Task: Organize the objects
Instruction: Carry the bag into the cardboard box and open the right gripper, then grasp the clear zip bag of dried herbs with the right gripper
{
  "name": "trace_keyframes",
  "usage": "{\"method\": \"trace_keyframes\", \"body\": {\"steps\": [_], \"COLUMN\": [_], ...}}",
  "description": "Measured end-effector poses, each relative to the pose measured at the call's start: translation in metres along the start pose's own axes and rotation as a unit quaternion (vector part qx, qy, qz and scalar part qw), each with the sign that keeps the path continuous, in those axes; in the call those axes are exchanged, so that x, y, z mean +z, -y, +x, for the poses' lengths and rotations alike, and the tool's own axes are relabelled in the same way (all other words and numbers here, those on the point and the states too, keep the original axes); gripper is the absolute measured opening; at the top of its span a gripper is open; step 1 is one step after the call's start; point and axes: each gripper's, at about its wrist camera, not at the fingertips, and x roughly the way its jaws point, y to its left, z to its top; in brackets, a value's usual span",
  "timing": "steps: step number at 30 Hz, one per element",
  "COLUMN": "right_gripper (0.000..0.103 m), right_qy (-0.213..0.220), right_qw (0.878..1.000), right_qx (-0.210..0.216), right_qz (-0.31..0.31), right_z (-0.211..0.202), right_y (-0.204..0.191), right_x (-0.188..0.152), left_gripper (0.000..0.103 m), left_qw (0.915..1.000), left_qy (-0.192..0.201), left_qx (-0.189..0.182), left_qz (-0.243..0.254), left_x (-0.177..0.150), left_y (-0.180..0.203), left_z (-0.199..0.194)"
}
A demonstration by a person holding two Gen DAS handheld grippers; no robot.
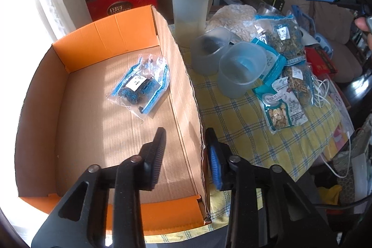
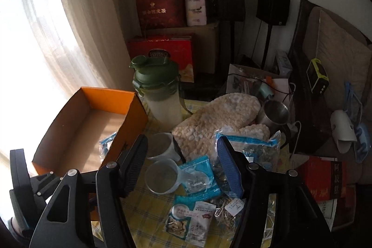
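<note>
- The left gripper (image 1: 184, 131) is open and holds nothing; its jaws stand on either side of the right wall of the box (image 1: 181, 76), probably because it has finished a drop.
- One packet (image 1: 140, 87) lies inside the box, at 11 o'clock from that gripper.
- The right gripper (image 2: 182, 143) hangs open and empty over two cups (image 2: 161, 176) and packets (image 2: 200, 176), seemingly to choose the next one.
- The bottle (image 2: 160, 94) stands at 12 o'clock, beside the box.

Black plastic tongs (image 1: 186, 141), silver rivets, blue ribbed pad, seemingly rubber.
</note>
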Motion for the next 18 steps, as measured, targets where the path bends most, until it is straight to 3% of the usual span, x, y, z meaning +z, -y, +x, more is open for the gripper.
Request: {"method": "trace_keyframes", "body": {"steps": [4, 6, 14, 18], "right_gripper": [0.064, 0.063, 0.063, 0.063], "right_qy": [0.000, 0.003, -0.011, -0.023], "right_qw": [0.999, 0.998, 0.992, 0.991], "right_qx": [-0.039, -0.053, -0.097, -0.095], "right_qz": [0.004, 0.014, 0.079, 0.093], "right_z": [-0.008, -0.012, -0.005, 0.016], "right_y": [0.021, 0.035, 0.098, 0.117], "right_x": [-0.017, -0.023, -0.035, -0.039], "left_gripper": [0.007, 0.006, 0.006, 0.007], "left_qw": [0.9998, 1.0000, 0.9997, 0.9993], "left_qy": [-0.001, 0.005, 0.002, 0.002], "left_qx": [-0.018, -0.006, -0.024, -0.037], "left_qz": [-0.001, 0.006, -0.011, 0.001], "left_x": [-0.004, -0.005, -0.004, -0.005], "left_y": [0.004, 0.008, 0.007, 0.016], "left_z": [0.001, 0.000, -0.001, -0.003]}}
